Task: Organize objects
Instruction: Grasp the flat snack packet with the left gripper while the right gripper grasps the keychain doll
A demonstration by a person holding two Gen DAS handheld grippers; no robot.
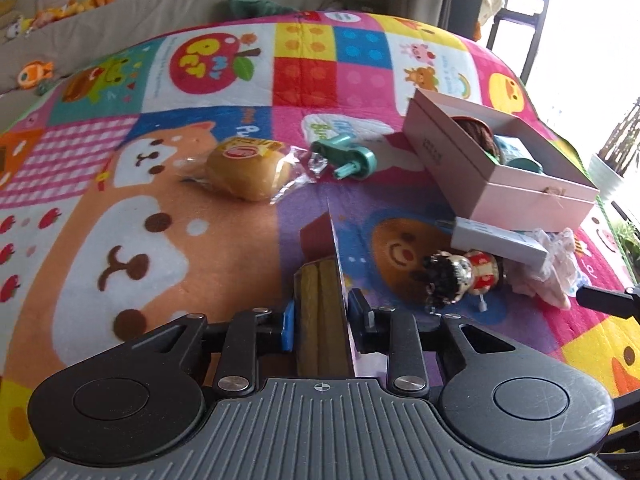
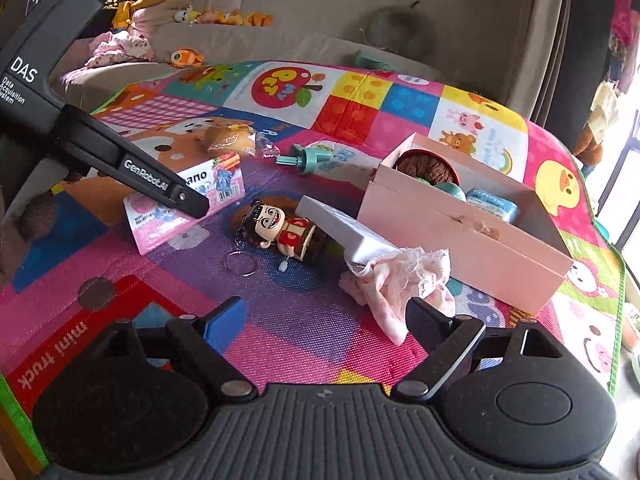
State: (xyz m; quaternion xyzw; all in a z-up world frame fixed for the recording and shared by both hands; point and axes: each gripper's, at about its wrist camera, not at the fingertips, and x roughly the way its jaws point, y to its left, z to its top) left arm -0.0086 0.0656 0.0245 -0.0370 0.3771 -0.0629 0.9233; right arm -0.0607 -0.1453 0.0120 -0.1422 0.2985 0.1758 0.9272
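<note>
My left gripper (image 1: 320,316) is shut on a flat pink snack pack (image 1: 326,312), held edge-on just above the mat; the pack also shows in the right wrist view (image 2: 188,204) under the left gripper's arm (image 2: 152,180). My right gripper (image 2: 320,320) is open and empty above the mat, its right finger close to a pink lace cloth (image 2: 404,280). An open pink box (image 2: 464,232) holds a brown round item (image 2: 424,170), a teal lid and a blue pack. A doll keychain (image 2: 280,228), a grey slim box (image 2: 344,232), a wrapped bun (image 1: 248,168) and a teal pump top (image 1: 348,158) lie loose.
All sits on a colourful patchwork play mat (image 1: 160,240) that drops off at the right edge. A beige sofa (image 2: 280,20) with plush toys stands behind the mat. A window side with plants lies to the right.
</note>
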